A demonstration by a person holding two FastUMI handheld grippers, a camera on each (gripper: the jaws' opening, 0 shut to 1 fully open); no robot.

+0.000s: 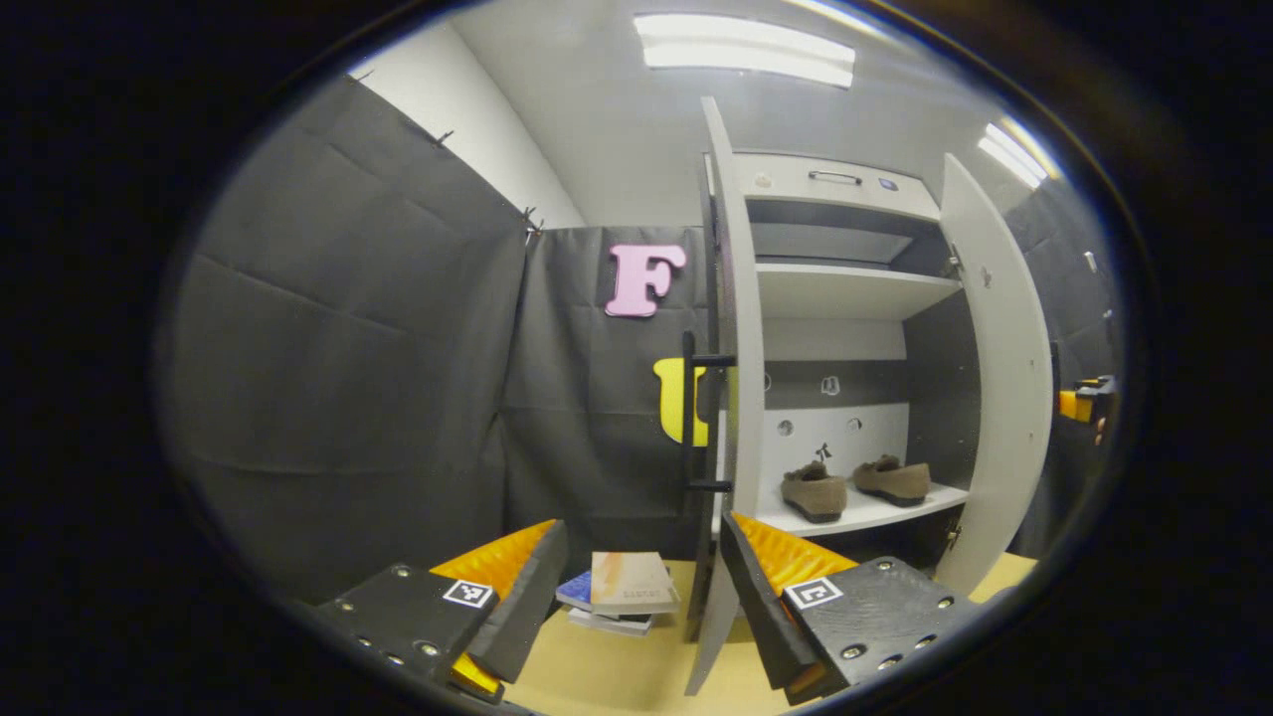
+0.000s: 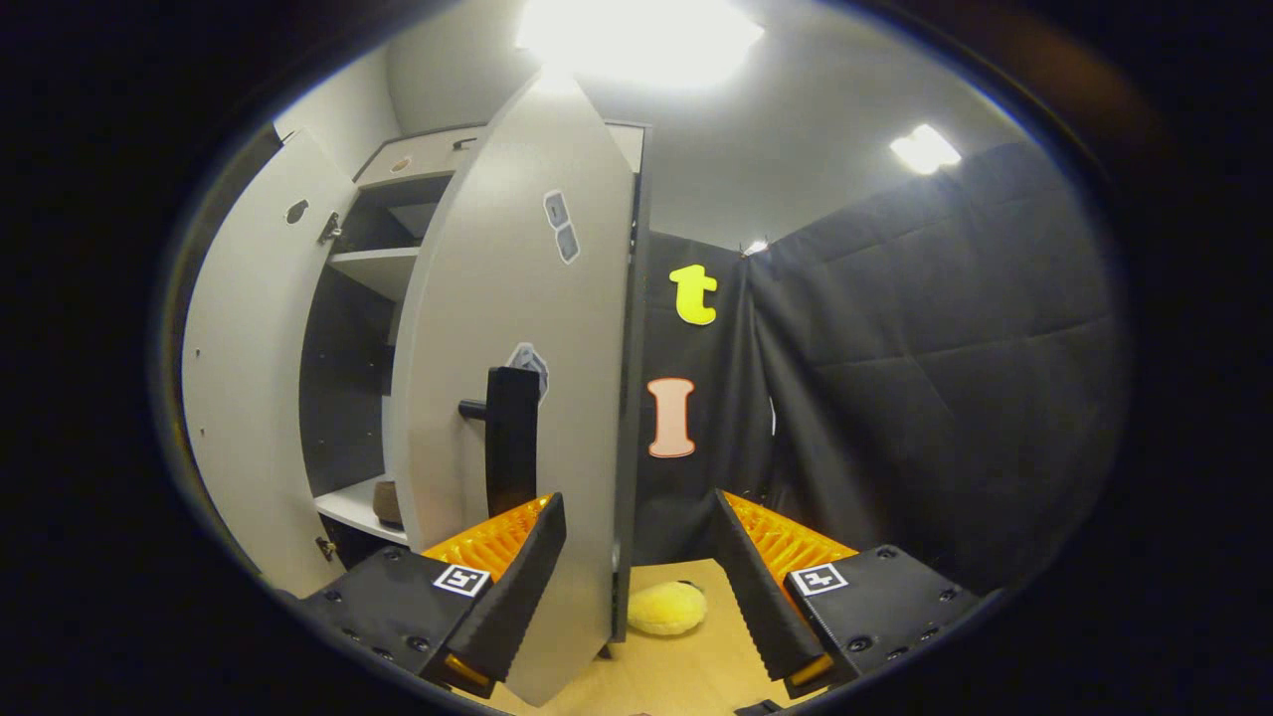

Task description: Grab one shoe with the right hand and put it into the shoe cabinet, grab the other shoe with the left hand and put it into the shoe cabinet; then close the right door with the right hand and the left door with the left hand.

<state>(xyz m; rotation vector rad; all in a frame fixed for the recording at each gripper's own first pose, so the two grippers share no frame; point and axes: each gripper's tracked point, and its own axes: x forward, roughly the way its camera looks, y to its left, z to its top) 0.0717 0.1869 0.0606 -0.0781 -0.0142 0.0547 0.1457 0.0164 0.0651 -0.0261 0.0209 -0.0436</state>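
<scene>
Nearest in the right gripper view, the right gripper (image 2: 636,587) has its fingers spread wide with nothing between them, poised just in front of the free edge of the right door (image 2: 517,328). That door stands part-way open, its dark bar handle (image 2: 511,440) just above the left-hand finger. Low on the tabletop (image 2: 686,666) behind the door's edge lies a yellow fluffy thing (image 2: 666,608) (it plays no part in the task).

In the left gripper view, the left gripper (image 1: 641,597) is likewise spread and empty, held near the foot of the left door (image 1: 734,328), which stands edge-on with its black handle (image 1: 689,413) on the outer face. A small stack of books (image 1: 622,592) rests on the table between the fingers but farther off.

Deeper in, both shoes (image 1: 853,487) sit side by side on the lower shelf (image 1: 865,512) of the shoe cabinet (image 1: 845,184), so the stowing looks finished and the door-closing is the step in hand.

The next move, as I judge it, calls for the right gripper to press the right door's outer face and swing it shut, then the left to do the same.
</scene>
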